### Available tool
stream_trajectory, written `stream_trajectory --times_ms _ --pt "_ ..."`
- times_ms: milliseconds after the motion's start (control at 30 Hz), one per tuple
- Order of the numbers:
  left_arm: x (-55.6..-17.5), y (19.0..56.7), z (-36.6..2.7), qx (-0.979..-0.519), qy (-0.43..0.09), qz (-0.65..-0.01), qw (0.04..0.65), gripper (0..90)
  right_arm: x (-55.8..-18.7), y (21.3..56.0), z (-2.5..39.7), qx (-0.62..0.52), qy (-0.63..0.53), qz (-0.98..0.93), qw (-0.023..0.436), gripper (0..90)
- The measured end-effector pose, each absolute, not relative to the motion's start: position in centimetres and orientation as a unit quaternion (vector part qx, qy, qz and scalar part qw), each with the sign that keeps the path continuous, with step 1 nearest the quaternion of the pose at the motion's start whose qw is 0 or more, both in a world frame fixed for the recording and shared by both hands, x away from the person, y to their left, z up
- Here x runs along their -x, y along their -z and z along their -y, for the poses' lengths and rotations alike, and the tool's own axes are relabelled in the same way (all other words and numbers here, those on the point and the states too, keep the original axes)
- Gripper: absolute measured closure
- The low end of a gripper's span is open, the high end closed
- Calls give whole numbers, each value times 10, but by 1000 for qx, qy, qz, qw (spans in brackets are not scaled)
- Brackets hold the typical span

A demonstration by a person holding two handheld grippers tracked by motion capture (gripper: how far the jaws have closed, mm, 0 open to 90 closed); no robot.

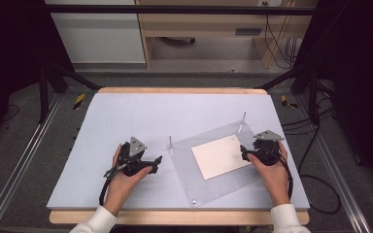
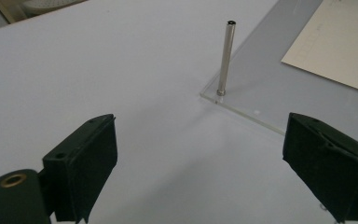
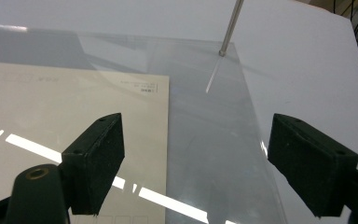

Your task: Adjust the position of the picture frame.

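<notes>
Your left tool (image 1: 148, 164) rests low over the bare, matte pale-grey table (image 1: 126, 116), with its two black, blocky jaws spread wide and nothing between them. In the left gripper view the jaw pads (image 2: 89, 168) look flat-faced and slightly rough, like dense rubber or foam.

Ahead of that tool stands a thin, round metal post (image 2: 225, 57), upright, set into the near corner of a clear plastic sheet (image 2: 261, 88). The sheet is flat, rectangular and glossy, with a visible bright edge, and it lies turned at an angle on the table.

Your right tool (image 1: 246, 153) sits at the right side of the sheet, jaws also wide apart and holding nothing. In the right gripper view its left pad (image 3: 95, 161) hangs above a cream, smooth sheet of paper (image 3: 74, 107) that lies under or on the clear plastic; you cannot tell which. Fine print near the paper's corner is too small to read. Bright strip reflections cross the glossy surface. A second slim metal post (image 3: 230, 25) rises at the far corner of the sheet.
</notes>
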State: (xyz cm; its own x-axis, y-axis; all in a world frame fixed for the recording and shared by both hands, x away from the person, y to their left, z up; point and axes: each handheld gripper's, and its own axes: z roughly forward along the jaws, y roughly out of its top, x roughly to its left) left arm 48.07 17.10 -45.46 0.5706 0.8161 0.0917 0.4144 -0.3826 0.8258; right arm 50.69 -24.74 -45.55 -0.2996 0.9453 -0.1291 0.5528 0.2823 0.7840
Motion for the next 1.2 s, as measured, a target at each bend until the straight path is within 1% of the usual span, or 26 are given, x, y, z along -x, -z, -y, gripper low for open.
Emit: stream_trajectory --times_ms 100,167,233,267,333,367,467,500,533,567,600,633,700,733,767,800,833,900,933,1000,1033,1100,1167,1200 --pt "-478 455 -168 -793 -255 -386 397 126 -507 456 247 -510 -316 -739 307 192" --pt "-476 455 -164 -799 -252 -378 393 169 -506 454 247 -517 -316 -733 310 198" --pt "-474 454 -160 -797 -248 -380 399 195 -505 451 244 -503 -316 -735 325 246" --pt "-474 451 -155 -798 -225 -382 408 242 -504 449 242 -496 -315 -742 323 239" --pt "-475 449 -152 -802 -222 -375 409 244 -505 446 241 -492 -318 -746 318 239" --pt "-480 445 -147 -807 -233 -364 402 242 -508 438 238 -488 -322 -747 316 262" --pt "-489 443 -142 -802 -232 -366 411 238 -517 421 241 -481 -319 -754 313 361" --pt "-489 443 -142 -802 -232 -366 411 238 -517 421 241 -481 -319 -754 313 361" --pt "-490 443 -140 -799 -236 -366 413 238 -522 415 242 -480 -318 -759 304 414" --pt "-491 445 -137 -798 -238 -363 418 238 -534 407 244 -477 -301 -770 297 443" --pt "-492 446 -135 -800 -244 -357 416 238 -534 407 244 -477 -301 -770 297 443" --pt "-493 448 -134 -801 -254 -353 412 237 -546 405 247 -474 -281 -784 285 454" --pt "-494 451 -133 -797 -259 -360 411 236 -552 405 249 -476 -275 -787 280 445" --pt "-495 452 -133 -794 -261 -366 410 238 -557 405 250 -473 -271 -792 275 426" --pt "-499 453 -133 -793 -260 -371 407 242 -566 405 253 -474 -269 -797 258 430" --pt "-499 453 -133 -793 -260 -371 407 248 -566 405 253 -474 -269 -797 258 430" --pt "-500 453 -132 -790 -265 -372 408 264 -573 405 258 -482 -275 -794 250 477" --pt "-502 452 -131 -785 -269 -376 412 265 -576 406 260 -486 -280 -790 246 491" --pt "-504 452 -130 -784 -269 -379 413 271 -582 408 261 -491 -291 -783 245 528" --pt "-508 454 -127 -784 -267 -381 412 280 -585 410 261 -492 -295 -782 245 541" --pt "-510 454 -126 -783 -266 -383 411 306 -592 416 259 -495 -295 -782 239 556" --pt "-515 457 -121 -779 -257 -394 415 327 -599 423 258 -496 -302 -779 234 570" --pt "-517 458 -118 -778 -253 -398 415 352 -607 430 257 -501 -313 -773 231 606" --pt "-518 459 -117 -779 -250 -399 414 368 -611 434 257 -503 -312 -770 238 624"
